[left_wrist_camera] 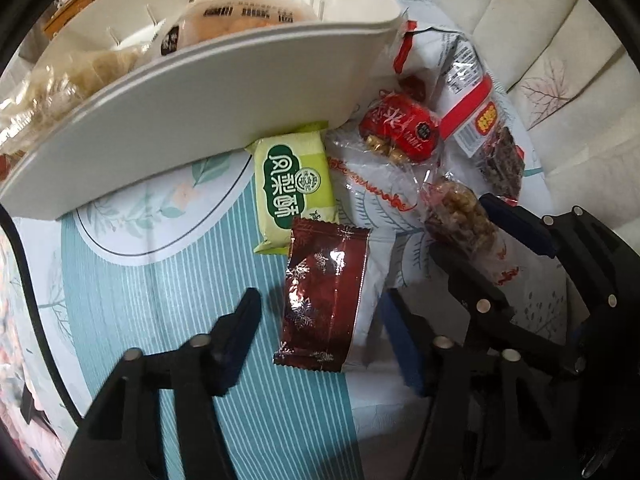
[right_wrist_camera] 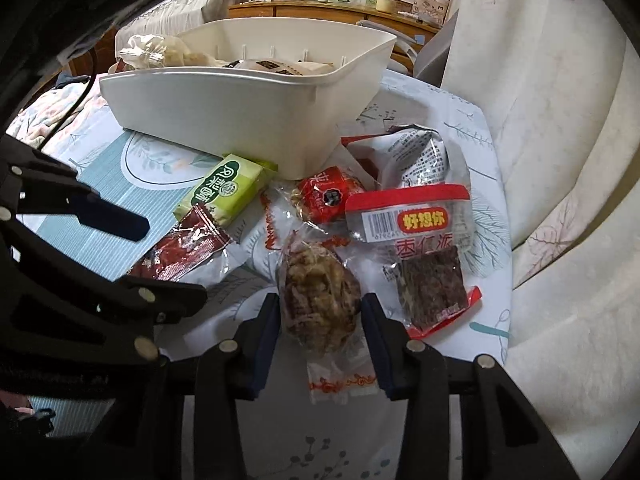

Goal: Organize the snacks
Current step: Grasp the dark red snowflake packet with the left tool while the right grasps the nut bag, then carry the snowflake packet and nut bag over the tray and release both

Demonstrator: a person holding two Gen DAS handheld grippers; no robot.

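A dark red foil packet (left_wrist_camera: 324, 296) lies flat on the cloth between the fingers of my left gripper (left_wrist_camera: 322, 304), which points down over it. Its jaws stand a little off both edges of the packet, so it is open. In the right wrist view the left gripper (right_wrist_camera: 174, 260) straddles the same packet (right_wrist_camera: 180, 248). My right gripper (right_wrist_camera: 320, 308) has its blue pads against both sides of a clear-wrapped walnut snack (right_wrist_camera: 320, 300), which rests on the table. The same snack (left_wrist_camera: 460, 216) shows in the left wrist view. A white bin (right_wrist_camera: 240, 120) with several snacks in it stands behind.
Loose on the cloth lie a green packet (left_wrist_camera: 294, 184), a red packet (left_wrist_camera: 400, 128), a date bar packet with a red label (right_wrist_camera: 428, 260) and a silver-white bag (right_wrist_camera: 420, 156). A pale cushioned seat (right_wrist_camera: 560, 200) rises at the right. A wooden sideboard (right_wrist_camera: 320, 8) stands far behind.
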